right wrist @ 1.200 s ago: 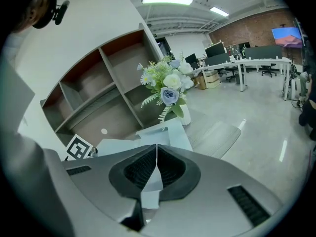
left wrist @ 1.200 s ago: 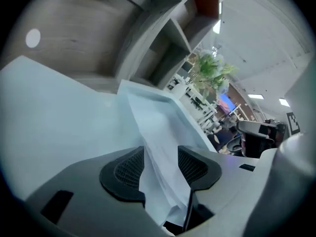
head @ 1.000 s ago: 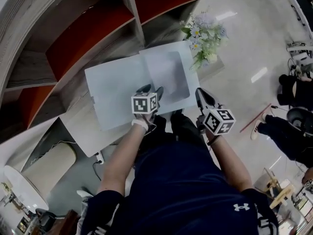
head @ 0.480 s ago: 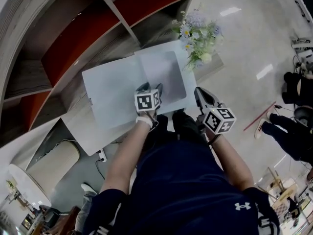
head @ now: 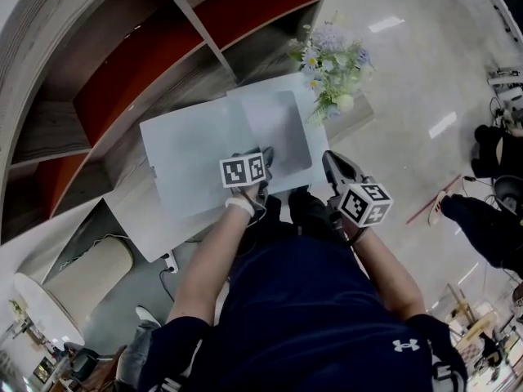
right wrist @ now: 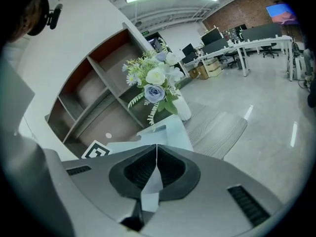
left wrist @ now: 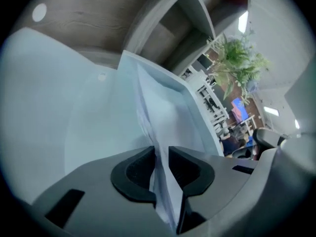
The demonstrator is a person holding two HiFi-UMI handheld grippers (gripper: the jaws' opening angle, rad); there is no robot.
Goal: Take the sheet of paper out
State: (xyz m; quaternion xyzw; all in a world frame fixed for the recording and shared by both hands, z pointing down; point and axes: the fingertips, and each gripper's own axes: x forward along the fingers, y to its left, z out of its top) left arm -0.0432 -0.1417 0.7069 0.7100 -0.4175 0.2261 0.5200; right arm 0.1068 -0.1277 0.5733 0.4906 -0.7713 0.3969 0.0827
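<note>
A pale blue folder (head: 188, 153) lies open on the grey table (head: 135, 219), its right flap holding the sheet of paper (head: 278, 125). My left gripper (head: 263, 155) sits at the flap's near edge. In the left gripper view its jaws (left wrist: 160, 154) are closing, and the raised paper edge (left wrist: 158, 107) runs between the pads with a narrow gap still showing. My right gripper (head: 331, 160) is at the folder's near right corner. In the right gripper view it (right wrist: 156, 149) is shut on that pale corner (right wrist: 168, 130).
A vase of artificial flowers (head: 331, 64) stands just beyond the folder's far right corner. Wooden shelves with red backs (head: 122, 64) rise behind the table. A white cylinder (head: 78, 280) stands on the floor at the left. People sit at the far right (head: 490, 219).
The left gripper has rolled a little and stayed at the flap's near edge. The right gripper has stayed at the corner; neither hand has shifted much.
</note>
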